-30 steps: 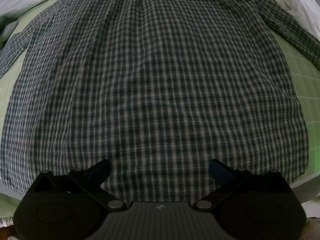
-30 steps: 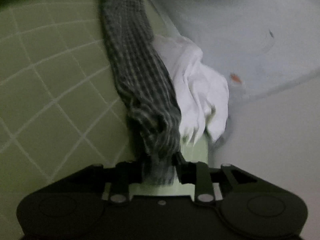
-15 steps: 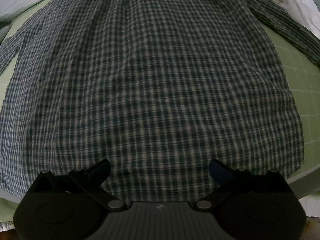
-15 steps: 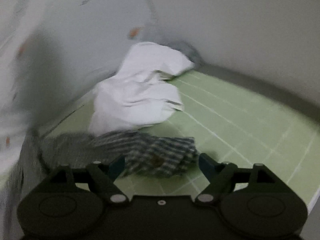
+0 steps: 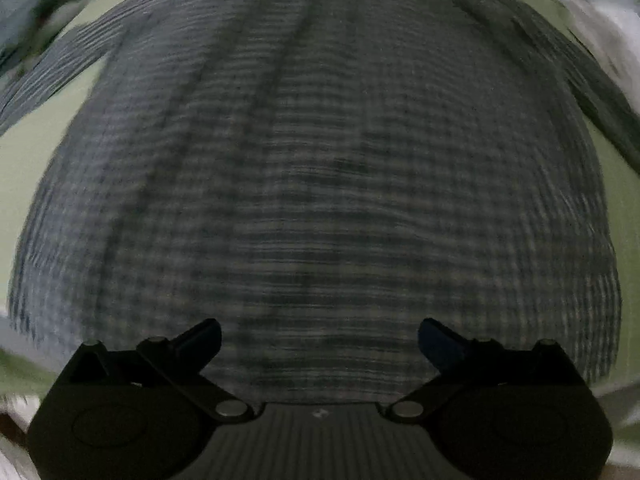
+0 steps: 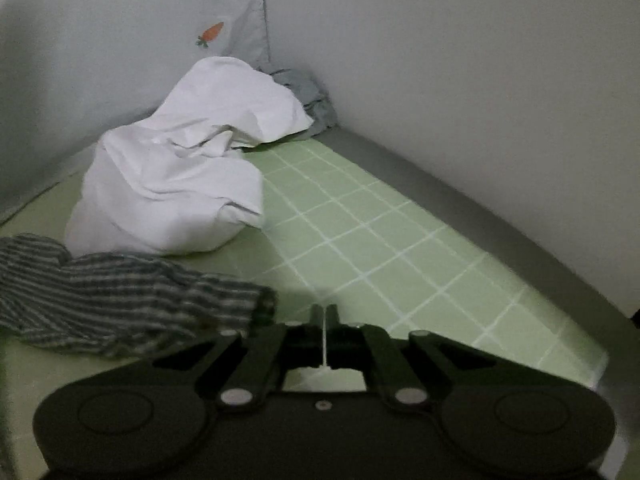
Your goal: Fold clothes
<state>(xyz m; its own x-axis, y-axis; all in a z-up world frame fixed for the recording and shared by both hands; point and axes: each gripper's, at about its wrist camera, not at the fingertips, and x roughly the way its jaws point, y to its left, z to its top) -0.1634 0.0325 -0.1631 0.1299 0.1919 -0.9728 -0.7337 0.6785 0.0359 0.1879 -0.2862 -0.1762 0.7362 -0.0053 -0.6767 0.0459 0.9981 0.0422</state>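
A dark plaid shirt [image 5: 320, 184] lies spread flat on the green grid mat [image 5: 24, 148] and fills the blurred left wrist view. My left gripper [image 5: 318, 334] is open and empty, hovering over the shirt's lower hem. In the right wrist view the shirt's plaid sleeve [image 6: 120, 296] lies bunched on the mat [image 6: 360, 248] at lower left. My right gripper [image 6: 324, 314] is shut and empty, just right of the sleeve's cuff end.
A crumpled white garment [image 6: 184, 168] lies behind the sleeve near the corner. A grey cloth [image 6: 308, 96] sits behind it. Pale walls [image 6: 440, 60] enclose the mat's far edges, one with a carrot print [image 6: 210, 34].
My right gripper let go of the sleeve, which now lies on the mat, then shut empty beside it. My left gripper rose back from the shirt, still open.
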